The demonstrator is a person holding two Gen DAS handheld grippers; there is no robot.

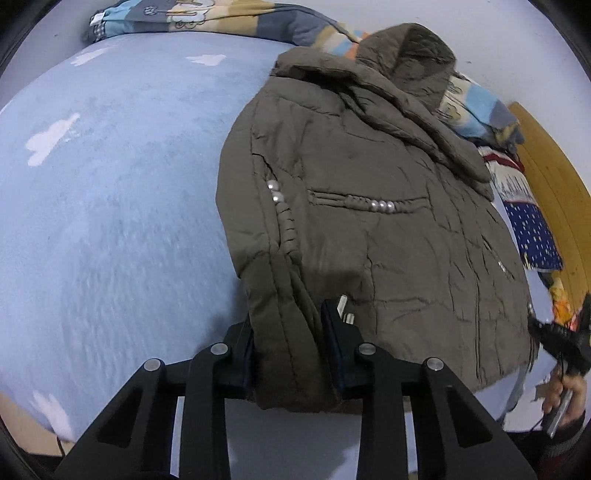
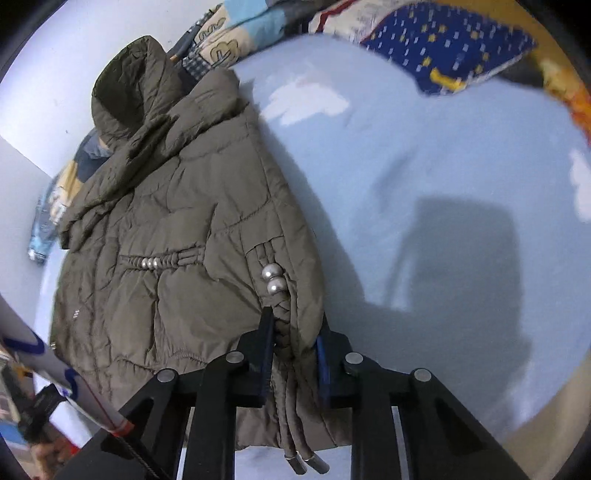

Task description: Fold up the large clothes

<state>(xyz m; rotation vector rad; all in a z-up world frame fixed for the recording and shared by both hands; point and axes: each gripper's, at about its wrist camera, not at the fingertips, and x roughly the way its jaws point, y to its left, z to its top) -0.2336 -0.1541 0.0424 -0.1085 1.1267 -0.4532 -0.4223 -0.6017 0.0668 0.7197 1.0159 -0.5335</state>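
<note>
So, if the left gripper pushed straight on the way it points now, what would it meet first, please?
The brown jacket: the left gripper already has its hem fold between its fingers, with the light blue bedsheet probably right underneath.

You are looking at nothing legible here: no words, labels, brand marks or numbers are showing on the brown quilted hooded jacket, and the cartoon-printed patchwork quilt and dark blue speckled pillow are carrying only pictures and dots, too blurred to read as text.
</note>
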